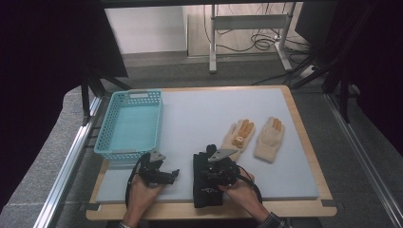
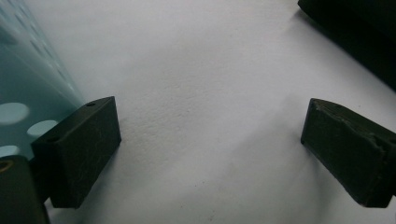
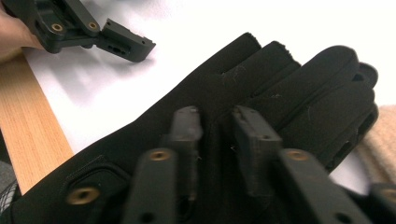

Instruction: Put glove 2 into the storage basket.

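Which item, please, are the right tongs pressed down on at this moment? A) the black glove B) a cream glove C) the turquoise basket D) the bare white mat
A: in the right gripper view the right tongs are nearly closed on the palm of the black glove, pinching its fabric, while the cream gloves lie apart on the mat and the basket sits far left.

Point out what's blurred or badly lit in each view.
High view: dark edges, black glove lacks detail. Left gripper view: basket wall is a soft teal blur, foam slightly overexposed. Right gripper view: right tool is out of focus, the glove beyond it sharp.
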{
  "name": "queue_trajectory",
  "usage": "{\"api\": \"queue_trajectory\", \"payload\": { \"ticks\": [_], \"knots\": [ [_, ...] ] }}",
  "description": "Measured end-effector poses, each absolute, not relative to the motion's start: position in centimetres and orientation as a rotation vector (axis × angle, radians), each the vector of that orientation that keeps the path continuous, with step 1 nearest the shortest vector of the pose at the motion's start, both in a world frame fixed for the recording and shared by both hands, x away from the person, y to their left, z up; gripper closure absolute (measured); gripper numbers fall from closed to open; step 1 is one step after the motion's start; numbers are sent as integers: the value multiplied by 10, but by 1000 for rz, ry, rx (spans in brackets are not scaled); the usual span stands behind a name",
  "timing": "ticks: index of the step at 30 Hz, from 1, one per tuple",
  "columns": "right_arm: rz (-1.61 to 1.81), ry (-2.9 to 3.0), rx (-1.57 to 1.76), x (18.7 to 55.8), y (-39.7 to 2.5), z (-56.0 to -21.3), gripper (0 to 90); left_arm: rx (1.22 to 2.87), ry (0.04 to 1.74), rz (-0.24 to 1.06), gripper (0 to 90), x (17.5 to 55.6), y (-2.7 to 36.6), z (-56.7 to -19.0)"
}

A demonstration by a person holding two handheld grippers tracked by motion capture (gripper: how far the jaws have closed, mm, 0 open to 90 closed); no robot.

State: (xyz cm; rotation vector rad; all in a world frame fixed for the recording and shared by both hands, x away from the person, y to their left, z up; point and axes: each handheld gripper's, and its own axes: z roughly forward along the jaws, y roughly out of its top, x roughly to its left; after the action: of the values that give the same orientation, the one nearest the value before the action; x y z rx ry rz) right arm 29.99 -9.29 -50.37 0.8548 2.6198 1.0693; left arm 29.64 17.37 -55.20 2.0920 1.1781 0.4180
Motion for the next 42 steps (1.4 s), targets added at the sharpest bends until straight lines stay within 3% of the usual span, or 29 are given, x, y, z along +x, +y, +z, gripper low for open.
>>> {"api": "queue_trajectory", "payload": {
  "ticks": [6, 12, 13, 17, 21, 29, 42],
  "knots": [
    [1137, 2581, 846, 306, -118, -485, 502, 2092, 1179, 419, 50, 296, 174, -552],
    [1126, 2573, 831, 302, -150, -491, 445, 2079, 1210, 416, 63, 291, 178, -549],
    [1124, 2576, 838, 300, -155, -494, 465, 2072, 1218, 415, 60, 290, 181, -548],
    [1134, 2636, 875, 292, -172, -509, 733, 2053, 1237, 400, 53, 284, 191, -545],
    [1176, 2683, 845, 283, -174, -519, 841, 2072, 1265, 407, 48, 276, 197, -548],
    [1202, 2710, 804, 281, -149, -533, 855, 2055, 1318, 449, 16, 273, 208, -552],
    [1249, 2686, 790, 287, -107, -537, 848, 2072, 1249, 457, 0, 275, 220, -555]
  ]
}}
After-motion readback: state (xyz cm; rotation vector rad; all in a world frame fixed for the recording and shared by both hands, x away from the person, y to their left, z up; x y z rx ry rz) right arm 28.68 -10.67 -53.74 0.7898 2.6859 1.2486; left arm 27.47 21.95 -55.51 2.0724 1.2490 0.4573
